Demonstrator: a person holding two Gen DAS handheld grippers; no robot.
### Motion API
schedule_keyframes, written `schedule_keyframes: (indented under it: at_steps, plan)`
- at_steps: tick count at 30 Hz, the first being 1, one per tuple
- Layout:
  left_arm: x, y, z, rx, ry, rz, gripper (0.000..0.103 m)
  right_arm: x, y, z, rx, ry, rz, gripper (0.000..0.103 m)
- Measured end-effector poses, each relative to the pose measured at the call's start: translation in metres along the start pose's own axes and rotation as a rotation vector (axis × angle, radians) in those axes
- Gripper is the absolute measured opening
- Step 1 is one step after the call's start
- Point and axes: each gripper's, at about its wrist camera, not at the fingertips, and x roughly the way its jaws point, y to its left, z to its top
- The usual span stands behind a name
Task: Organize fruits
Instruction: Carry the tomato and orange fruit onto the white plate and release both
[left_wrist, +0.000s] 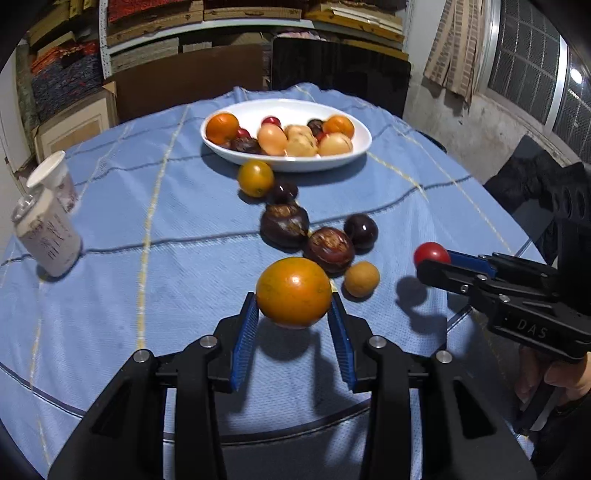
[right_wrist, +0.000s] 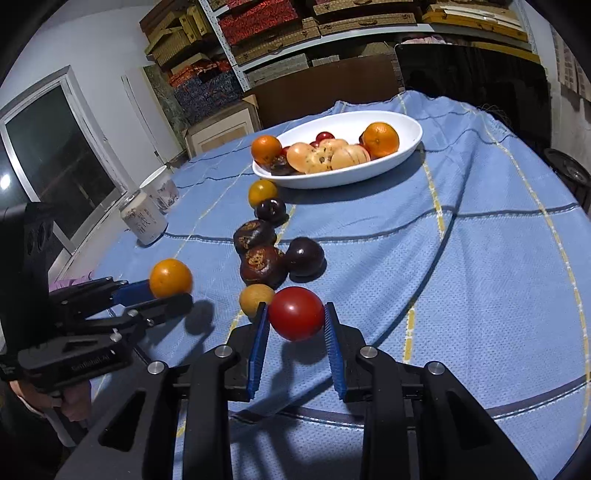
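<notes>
Your left tongs (left_wrist: 293, 314) are clamped on a round, glossy orange fruit (left_wrist: 293, 291), lifted clear of the blue checked cloth on the desk (left_wrist: 147, 295), its shadow beneath. Your right tongs (right_wrist: 295, 325) grip a smooth red round fruit (right_wrist: 295, 313), also off the cloth. Both fruits are near-spherical; no long axis can be told. The right tongs' body reads "DAS". The white oval dish (left_wrist: 364, 142) of fruit sits beyond.

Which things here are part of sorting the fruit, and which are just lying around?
Part of the job: orange in left gripper, red fruit in right gripper, loose fruit on the cloth, white bowl.
Lying about: can, paper cup.
</notes>
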Motion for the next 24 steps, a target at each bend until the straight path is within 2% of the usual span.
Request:
schedule_keyframes:
  at_steps: [3,6,11,13,15,17,24]
  plan:
    - [-0.008,0.004,0.012,0.004,-0.013,-0.025,0.038,-0.009,0.003,0.011,-0.012,-0.013,0.000,0.030]
    - [-0.014,0.004,0.028,0.027,-0.041,-0.017,0.038,-0.019,0.007,0.035,-0.042,-0.029,-0.005,0.030]
    - [-0.010,0.002,0.070,0.052,-0.079,-0.021,0.038,-0.022,0.014,0.072,-0.090,-0.083,-0.036,0.030]
    - [0.000,0.000,0.091,0.063,-0.089,-0.021,0.038,-0.011,0.013,0.093,-0.096,-0.077,-0.030,0.030]
    - [0.016,0.001,0.111,0.033,-0.078,-0.039,0.038,0.001,0.007,0.112,-0.070,-0.075,-0.019,0.030]
    - [0.033,0.002,0.126,0.012,-0.064,-0.046,0.038,0.018,0.000,0.133,-0.056,-0.085,-0.052,0.030]
    - [0.090,0.015,0.162,-0.008,-0.028,-0.004,0.038,0.081,-0.035,0.171,0.016,-0.046,-0.101,0.030]
